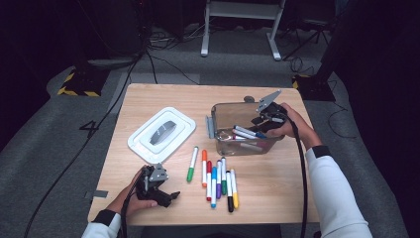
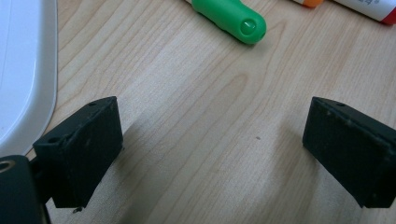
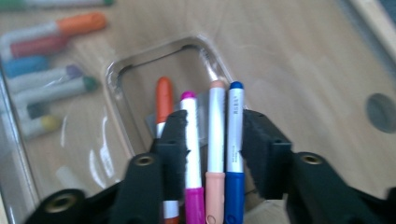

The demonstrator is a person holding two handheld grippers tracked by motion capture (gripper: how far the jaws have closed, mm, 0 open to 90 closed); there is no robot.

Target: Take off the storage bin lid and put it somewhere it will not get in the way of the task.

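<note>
Your right gripper [image 3: 212, 140] sits over the clear plastic box [image 1: 225, 111] at the worktop's [image 1: 148, 99] three o'clock side, its fingers [image 3: 175, 140] partly open, with the magenta marker [image 3: 191, 140], peach marker [image 3: 216, 135] and blue marker [image 3: 235, 135] lying between them; whether the pads press on them, I cannot tell. An orange marker [image 3: 164, 100] lies in the box beyond. Your left gripper [image 2: 210, 140] rests at seven o'clock, fingers [image 2: 84, 149] spread wide over bare wood, holding nothing. Its view shows a green marker [image 2: 231, 18] cap close up; the high view shows the white lid [image 1: 161, 134] at ten o'clock and the row of markers [image 1: 218, 181] at six.
</note>
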